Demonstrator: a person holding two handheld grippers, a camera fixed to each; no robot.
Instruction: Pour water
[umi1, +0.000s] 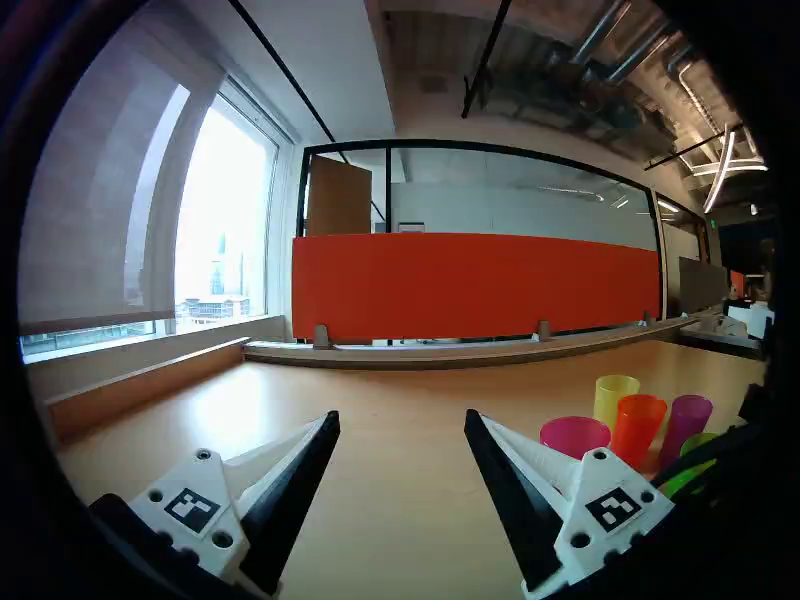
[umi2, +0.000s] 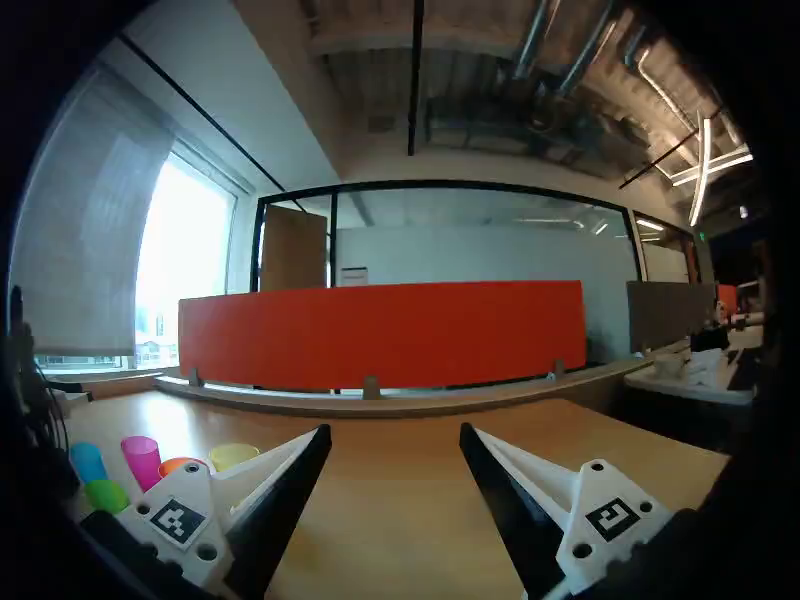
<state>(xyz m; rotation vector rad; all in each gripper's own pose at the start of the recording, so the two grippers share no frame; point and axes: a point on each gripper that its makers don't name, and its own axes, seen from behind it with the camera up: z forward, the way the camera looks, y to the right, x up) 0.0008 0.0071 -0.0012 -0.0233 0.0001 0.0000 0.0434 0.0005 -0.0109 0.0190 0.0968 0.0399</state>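
Bright cups are seen right of the released left claw, a blue cup left of the released right claw.

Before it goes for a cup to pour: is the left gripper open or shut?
Open. The left gripper has its jaws wide apart, with bare table showing between them and nothing held.

The left gripper view is looking from low over the wooden desk, close to its surface, facing the orange partition at 12 o'clock, with the coloured cups at 4 o'clock. The right gripper view is facing the same way (cups at 8 o'clock), sharing the desk, partition and window.
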